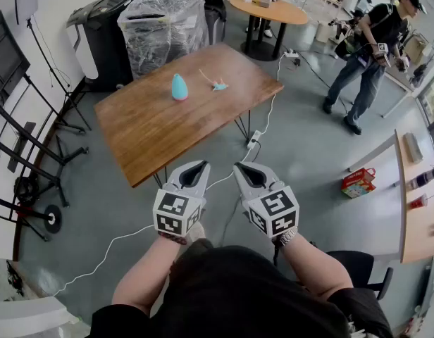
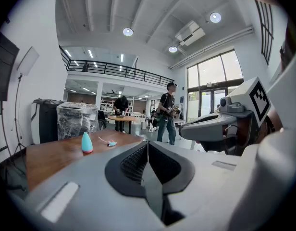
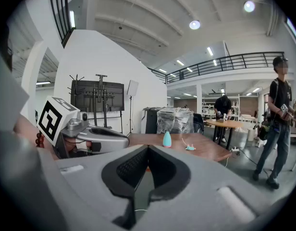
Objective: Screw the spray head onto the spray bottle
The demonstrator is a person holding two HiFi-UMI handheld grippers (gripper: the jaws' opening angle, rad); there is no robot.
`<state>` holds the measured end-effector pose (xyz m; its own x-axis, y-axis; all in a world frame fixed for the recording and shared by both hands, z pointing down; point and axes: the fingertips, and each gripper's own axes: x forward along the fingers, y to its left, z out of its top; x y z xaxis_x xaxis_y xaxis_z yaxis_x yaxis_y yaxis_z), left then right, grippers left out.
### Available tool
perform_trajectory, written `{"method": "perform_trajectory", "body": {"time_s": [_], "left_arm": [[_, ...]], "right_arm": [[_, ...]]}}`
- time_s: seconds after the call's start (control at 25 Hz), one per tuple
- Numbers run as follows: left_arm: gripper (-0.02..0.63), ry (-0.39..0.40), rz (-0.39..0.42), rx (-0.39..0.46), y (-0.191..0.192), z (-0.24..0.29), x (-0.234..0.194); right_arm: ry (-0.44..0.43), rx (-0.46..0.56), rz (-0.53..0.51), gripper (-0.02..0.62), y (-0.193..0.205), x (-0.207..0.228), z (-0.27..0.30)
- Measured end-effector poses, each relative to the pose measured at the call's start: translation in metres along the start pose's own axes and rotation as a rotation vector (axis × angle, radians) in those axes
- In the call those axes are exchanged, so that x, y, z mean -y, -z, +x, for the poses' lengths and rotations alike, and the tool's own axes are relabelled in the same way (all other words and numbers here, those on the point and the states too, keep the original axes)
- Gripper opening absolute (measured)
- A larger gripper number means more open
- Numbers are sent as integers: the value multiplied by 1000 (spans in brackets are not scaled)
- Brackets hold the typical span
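A turquoise spray bottle (image 1: 179, 87) stands upright on the wooden table (image 1: 153, 129), with the spray head (image 1: 218, 84) and its thin tube lying to its right. Both also show far off: the bottle (image 2: 86, 143) and head (image 2: 111, 143) in the left gripper view, the bottle (image 3: 166, 139) and head (image 3: 190, 147) in the right gripper view. My left gripper (image 1: 197, 167) and right gripper (image 1: 243, 169) are held side by side well short of the table's near edge, both shut and empty.
A plastic-wrapped bin (image 1: 164, 23) and a black printer (image 1: 104, 30) stand behind the table. A white cable (image 1: 266, 115) runs across the floor. Stands (image 1: 34, 153) line the left wall. A person (image 1: 368, 55) stands at far right, near a round table (image 1: 270, 11).
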<state>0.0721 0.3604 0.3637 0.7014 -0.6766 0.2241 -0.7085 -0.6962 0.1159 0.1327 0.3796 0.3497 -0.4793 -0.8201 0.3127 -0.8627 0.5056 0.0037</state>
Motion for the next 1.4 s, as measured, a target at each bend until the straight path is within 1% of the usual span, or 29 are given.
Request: {"method": "perform_trajectory", "body": {"time_s": [0.2,0.44,0.68,0.96,1.2,1.4], "left_arm": [[29,41,13,-12,-16,20,-66],[46,82,51,-19,-31,32,-114],[52,91,59,-26,-36,48,-142],[63,90,59,-61,-30,86,-168],[75,93,60,-121,-19,138,-194],[87,99,52,-187,-9,202,-208]], "right_arm": [[20,-4,6,-8,-31,4,72],[36,-18,-4,-8,-54,4,127],[42,-48,-16,-8,-62,16,162],[41,-61,-15,-8,-62,47,201],[35,-66,28,-8,-54,86,240],[14,-95,60,-8,-42,132,272]]}}
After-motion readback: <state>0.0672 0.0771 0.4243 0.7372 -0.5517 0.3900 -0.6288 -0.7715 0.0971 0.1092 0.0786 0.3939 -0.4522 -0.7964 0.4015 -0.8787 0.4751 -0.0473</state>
